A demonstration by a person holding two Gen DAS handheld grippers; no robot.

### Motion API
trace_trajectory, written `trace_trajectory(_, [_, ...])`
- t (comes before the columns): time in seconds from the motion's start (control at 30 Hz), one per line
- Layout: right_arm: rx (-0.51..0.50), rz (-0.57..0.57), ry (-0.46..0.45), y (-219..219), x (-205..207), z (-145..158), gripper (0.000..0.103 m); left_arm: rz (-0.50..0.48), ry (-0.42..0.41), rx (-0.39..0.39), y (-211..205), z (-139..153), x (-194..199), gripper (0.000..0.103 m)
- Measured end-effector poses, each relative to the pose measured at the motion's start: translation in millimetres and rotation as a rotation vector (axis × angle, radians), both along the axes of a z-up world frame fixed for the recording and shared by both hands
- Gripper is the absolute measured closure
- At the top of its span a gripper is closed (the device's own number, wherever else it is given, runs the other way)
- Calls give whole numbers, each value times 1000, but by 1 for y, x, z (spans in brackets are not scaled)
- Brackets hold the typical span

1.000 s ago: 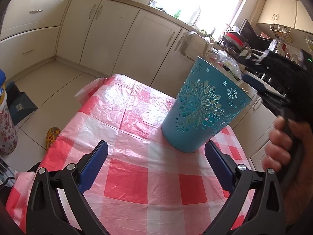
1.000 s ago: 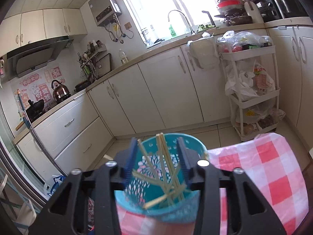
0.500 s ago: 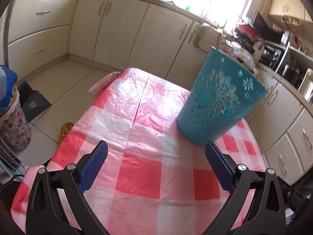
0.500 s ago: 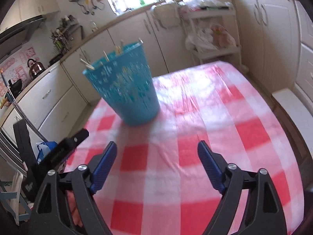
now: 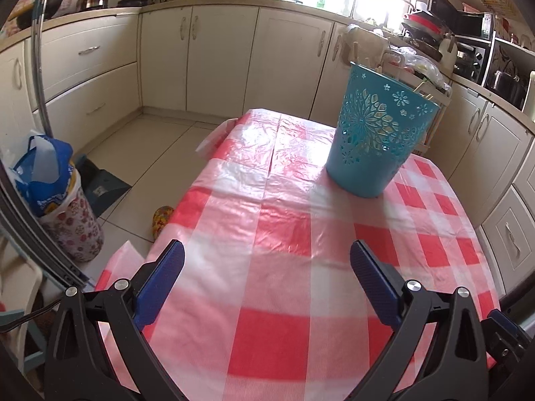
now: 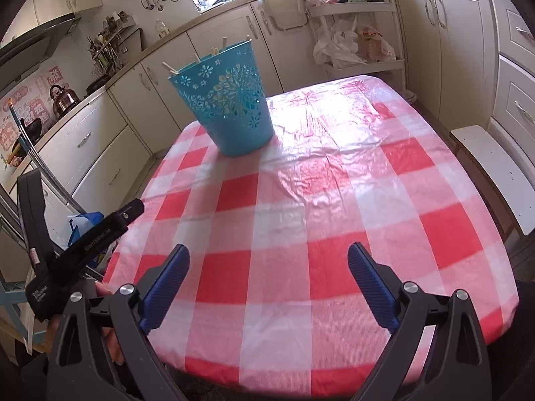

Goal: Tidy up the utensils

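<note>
A teal perforated basket (image 5: 374, 140) stands upright on the red and white checked tablecloth (image 5: 284, 284), at the far side; it also shows in the right wrist view (image 6: 230, 107). Pale wooden chopsticks (image 6: 197, 58) stick out above its rim; their tips show in the left wrist view (image 5: 423, 95). My left gripper (image 5: 267, 270) is open and empty, well back from the basket near the table's near edge. My right gripper (image 6: 269, 274) is open and empty, also far from the basket. The left gripper's body (image 6: 83, 244) shows at the right wrist view's left side.
Cream kitchen cabinets (image 5: 217, 56) run behind the table. A white trolley with bags (image 6: 354, 40) stands beyond the table. A white bench (image 6: 495, 170) lies along the table's right side. A floral bin with a blue bag (image 5: 57, 200) stands on the floor at left.
My right gripper has pulled back from over the basket, opened wide and left the chopsticks in it. My left gripper has also drawn back from the basket.
</note>
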State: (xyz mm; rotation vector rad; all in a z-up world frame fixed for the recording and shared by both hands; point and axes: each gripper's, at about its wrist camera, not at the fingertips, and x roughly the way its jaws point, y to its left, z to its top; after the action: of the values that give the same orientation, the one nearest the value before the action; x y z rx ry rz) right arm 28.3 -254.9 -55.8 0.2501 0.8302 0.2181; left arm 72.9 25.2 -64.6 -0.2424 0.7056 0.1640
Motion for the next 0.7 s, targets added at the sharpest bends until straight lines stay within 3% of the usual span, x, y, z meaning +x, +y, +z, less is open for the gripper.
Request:
trace_trajectory(0.33, [0,0,-37,-5,-66,31,8,-37,-35,39,-6,53,-84,8])
trace_trajectory(0.7, [9,41,-55,2,-161,115,7,-78,12,146,-31,124,-193,8])
